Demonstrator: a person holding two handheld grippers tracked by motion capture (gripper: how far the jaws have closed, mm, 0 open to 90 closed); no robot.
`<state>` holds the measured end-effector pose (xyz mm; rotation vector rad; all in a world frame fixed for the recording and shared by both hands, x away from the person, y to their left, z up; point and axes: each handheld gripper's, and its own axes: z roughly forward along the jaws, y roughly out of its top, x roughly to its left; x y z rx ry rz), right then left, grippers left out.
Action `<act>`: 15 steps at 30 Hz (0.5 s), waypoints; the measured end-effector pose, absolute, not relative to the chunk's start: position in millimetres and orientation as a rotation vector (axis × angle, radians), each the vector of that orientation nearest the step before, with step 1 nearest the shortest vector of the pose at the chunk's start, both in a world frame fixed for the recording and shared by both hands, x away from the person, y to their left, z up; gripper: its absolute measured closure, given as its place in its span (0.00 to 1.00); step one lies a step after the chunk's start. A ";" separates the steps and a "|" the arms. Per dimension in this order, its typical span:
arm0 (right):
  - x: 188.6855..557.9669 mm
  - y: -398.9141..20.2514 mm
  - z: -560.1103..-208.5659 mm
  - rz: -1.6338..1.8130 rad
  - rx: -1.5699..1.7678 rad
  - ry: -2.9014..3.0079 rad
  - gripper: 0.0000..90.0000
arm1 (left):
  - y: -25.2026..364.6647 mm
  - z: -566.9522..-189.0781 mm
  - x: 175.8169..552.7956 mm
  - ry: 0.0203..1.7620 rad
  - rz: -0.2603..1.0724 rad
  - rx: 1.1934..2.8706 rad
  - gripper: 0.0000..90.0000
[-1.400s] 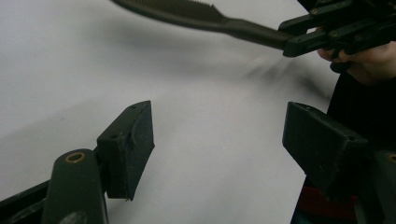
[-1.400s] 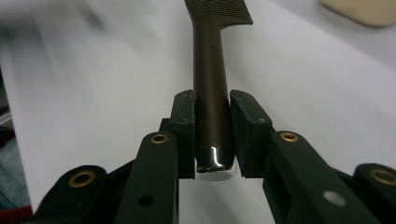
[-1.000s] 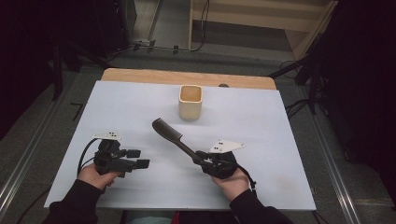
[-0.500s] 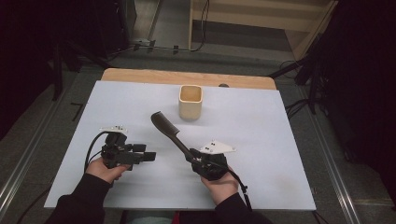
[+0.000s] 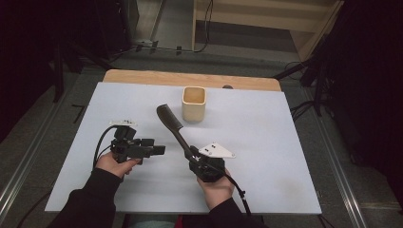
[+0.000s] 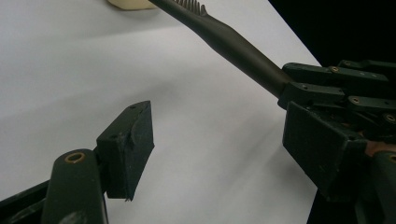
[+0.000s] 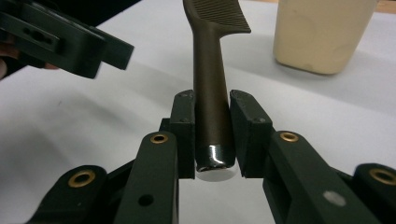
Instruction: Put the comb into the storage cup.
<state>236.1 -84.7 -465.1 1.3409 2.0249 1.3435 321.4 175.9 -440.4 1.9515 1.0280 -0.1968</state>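
- Nearest, at about six o'clock on the table (image 5: 285, 190), the right gripper (image 5: 192, 154) sits in the person's right hand (image 5: 216, 190), its jaws pinching the round handle end of a dark comb (image 5: 171, 124). In the right gripper view the comb (image 7: 211, 100) stands clamped between both pads, its butt end just proud of them.
- At about eight o'clock, the left gripper (image 5: 159, 150) is held in the left hand (image 5: 116, 164) and points toward three o'clock – at the comb's handle. Its jaws stand spread with nothing between them; in the left gripper view (image 6: 219, 149) only bare white table (image 6: 70, 70) lies in the gap, and the right gripper (image 6: 327, 88) with the comb (image 6: 233, 42) shows just beyond its far jaw.
- From the right gripper the comb runs up toward eleven o'clock, raised off the table, its toothed head near the table's middle.
- Farther out, at about twelve o'clock, a cream square cup (image 5: 194, 103) stands upright just beside the comb's head – close, but apart from it.
- Beyond the cup, a wooden strip (image 5: 142, 76) edges the table's far side.
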 end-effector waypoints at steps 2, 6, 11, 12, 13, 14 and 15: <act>235.8 -81.7 -465.2 1.345 1.344 2.006 0.78 | 173.3 -439.5 323.6 1.033 -0.197 1.947 0.28; 236.7 -75.3 -466.3 1.353 1.377 1.958 0.78 | 169.3 -437.6 327.1 1.037 -0.191 1.941 0.28; 239.7 -67.9 -467.6 1.352 1.368 1.935 0.78 | 166.0 -437.0 329.5 1.058 -0.179 1.928 0.28; 240.4 -66.8 -467.7 1.355 1.367 1.931 0.78 | 166.1 -436.9 330.5 1.062 -0.180 1.928 0.28; 241.0 -65.5 -467.4 1.358 1.371 1.925 0.78 | 165.9 -436.9 331.4 1.070 -0.176 1.921 0.28; 241.8 -64.7 -467.2 1.358 1.365 1.921 0.78 | 165.9 -436.5 332.1 1.077 -0.181 1.911 0.28; 242.5 -63.5 -466.8 1.359 1.363 1.914 0.78 | 166.0 -436.2 333.0 1.081 -0.177 1.906 0.28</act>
